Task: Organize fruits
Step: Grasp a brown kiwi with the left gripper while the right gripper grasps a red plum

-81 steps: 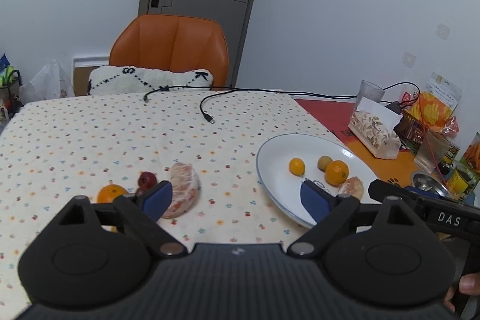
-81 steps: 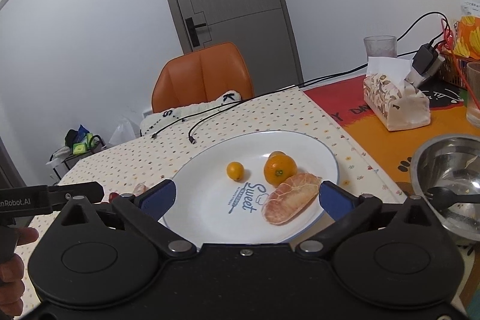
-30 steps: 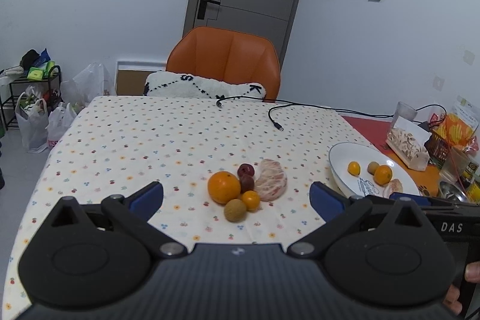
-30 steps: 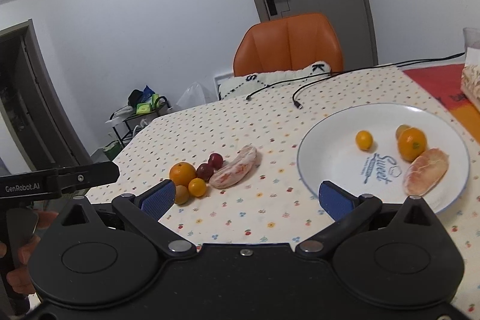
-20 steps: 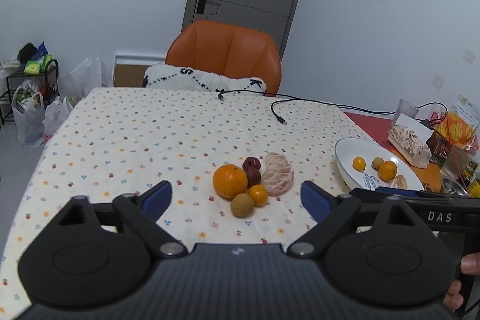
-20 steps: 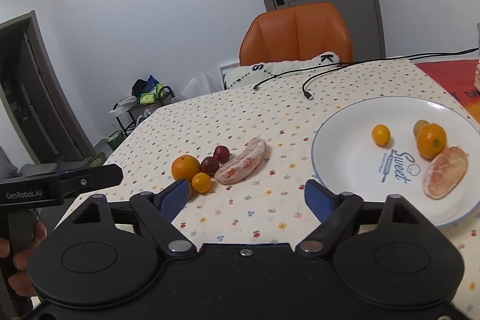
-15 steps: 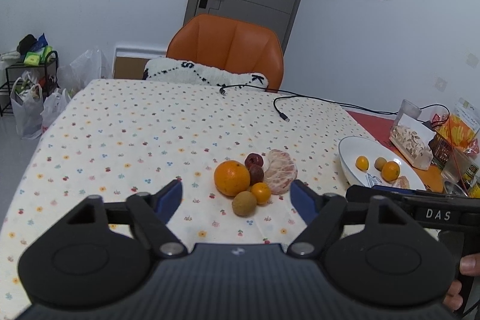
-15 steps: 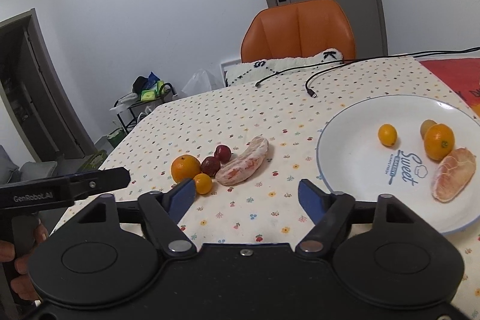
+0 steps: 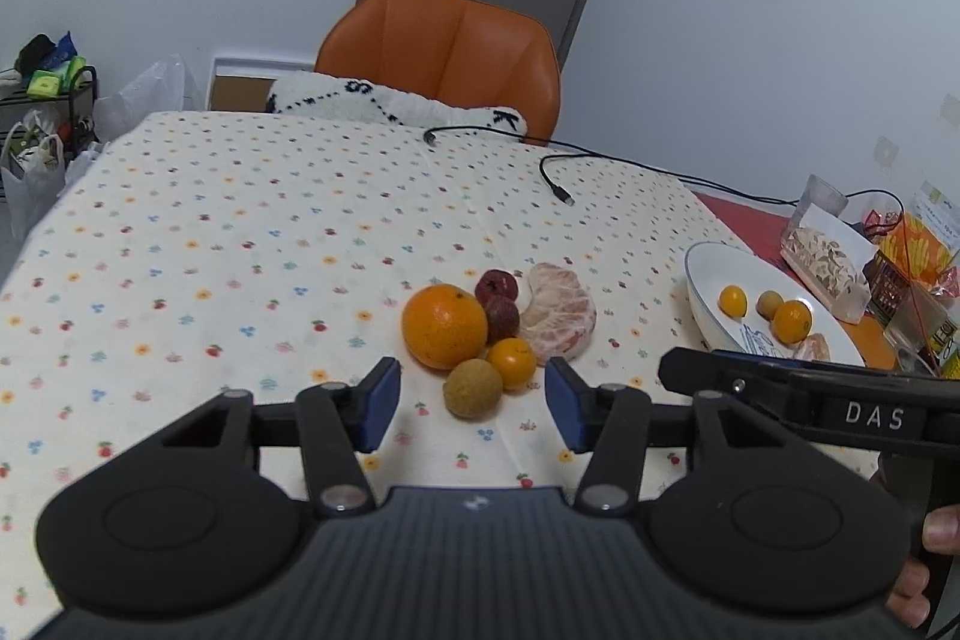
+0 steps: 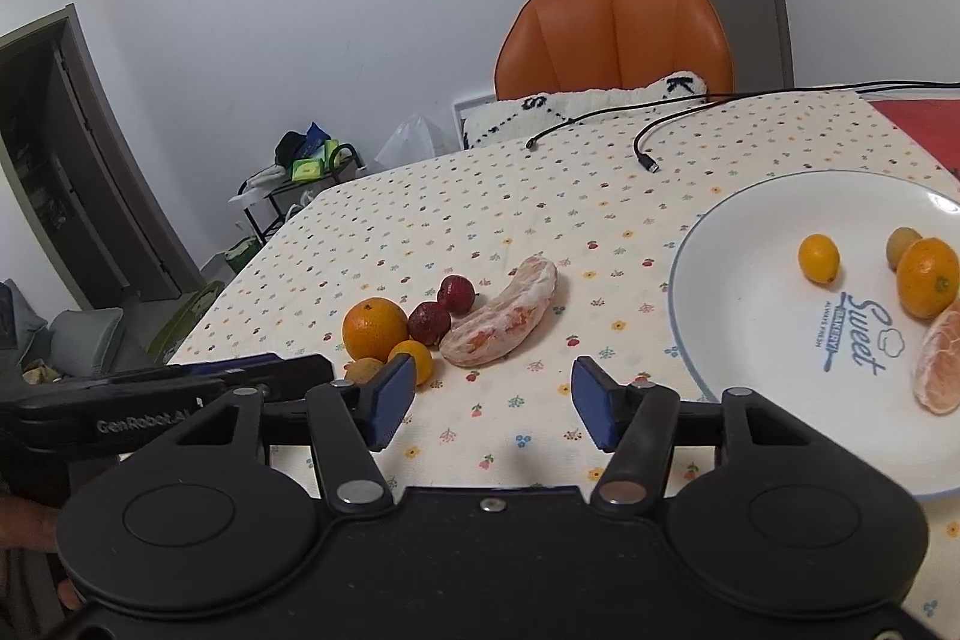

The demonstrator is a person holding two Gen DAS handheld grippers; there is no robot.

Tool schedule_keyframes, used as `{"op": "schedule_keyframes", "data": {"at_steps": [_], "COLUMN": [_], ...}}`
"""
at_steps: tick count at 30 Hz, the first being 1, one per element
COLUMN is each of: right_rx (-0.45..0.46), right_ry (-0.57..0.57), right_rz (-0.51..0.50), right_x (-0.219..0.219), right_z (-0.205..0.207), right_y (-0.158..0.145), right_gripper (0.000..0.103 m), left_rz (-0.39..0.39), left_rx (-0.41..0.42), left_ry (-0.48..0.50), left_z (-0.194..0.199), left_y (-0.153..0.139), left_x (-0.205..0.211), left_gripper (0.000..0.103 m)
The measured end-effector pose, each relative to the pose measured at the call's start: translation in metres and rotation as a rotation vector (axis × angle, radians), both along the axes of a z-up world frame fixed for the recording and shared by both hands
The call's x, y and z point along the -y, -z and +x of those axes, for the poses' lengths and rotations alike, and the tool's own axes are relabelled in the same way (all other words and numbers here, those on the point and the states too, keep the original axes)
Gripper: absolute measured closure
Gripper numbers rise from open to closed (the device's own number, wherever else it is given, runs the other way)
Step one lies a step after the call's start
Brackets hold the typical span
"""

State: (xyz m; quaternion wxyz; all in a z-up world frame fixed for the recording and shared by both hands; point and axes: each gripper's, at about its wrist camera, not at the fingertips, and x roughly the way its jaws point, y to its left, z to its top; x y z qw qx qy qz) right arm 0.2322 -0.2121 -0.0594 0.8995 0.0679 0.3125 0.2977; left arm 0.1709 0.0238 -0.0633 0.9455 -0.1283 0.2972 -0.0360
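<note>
A cluster of fruit lies on the dotted tablecloth: a large orange (image 9: pixel 444 325) (image 10: pixel 375 328), two dark red fruits (image 9: pixel 501 317) (image 10: pixel 429 322), a small orange (image 9: pixel 510 363) (image 10: pixel 413 360), a brown round fruit (image 9: pixel 472 388) (image 10: pixel 364 370) and a peeled pomelo piece (image 9: pixel 559 313) (image 10: pixel 504 319). A white plate (image 9: pixel 708 307) (image 10: pixel 750 340) to the right holds several small fruits and a pomelo piece (image 10: pixel 939 370). My left gripper (image 9: pixel 472 403) is open and empty, with the brown fruit just ahead between its fingertips. My right gripper (image 10: pixel 493 403) is open and empty, in front of the pomelo piece.
An orange chair (image 9: pixel 441 52) with a white cushion (image 9: pixel 390 106) stands at the far table edge. Black cables (image 9: pixel 552 160) lie on the far cloth. A tissue box (image 9: pixel 825 259), glass and snack packets crowd the right end on the red mat.
Both grippers pulled back from the plate, swung left toward the fruit cluster and narrowed their jaws. The left gripper now sits close behind the brown fruit. No fruit moved.
</note>
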Motion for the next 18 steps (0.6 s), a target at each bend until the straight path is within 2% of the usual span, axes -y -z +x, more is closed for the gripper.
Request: {"op": "schedule_keyframes", "data": {"at_steps": [8, 10, 12, 18], "right_rx": [-0.018, -0.023, -0.028, -0.028], "right_ry": [-0.023, -0.026, -0.024, -0.031], "right_rz": [0.000, -0.001, 0.002, 0.013], "right_x": [-0.007, -0.009, -0.011, -0.019], "right_z": [0.008, 0.010, 0.013, 0.021], "right_y": [0.003, 0.005, 0.006, 0.004], "right_gripper": [0.050, 0.050, 0.050, 0.054], "left_rz": [-0.018, -0.022, -0.028, -0.039], "left_rx": [-0.034, -0.041, -0.048, -0.038], "left_ry": [0.003, 0.004, 0.005, 0.000], "left_z": [0.018, 0.021, 0.022, 0.020], "left_y": [0.015, 0.018, 0.020, 0.019], "left_x": [0.003, 0.002, 0.001, -0.004], "left_gripper": [0.064, 0.069, 0.079, 0.079]}}
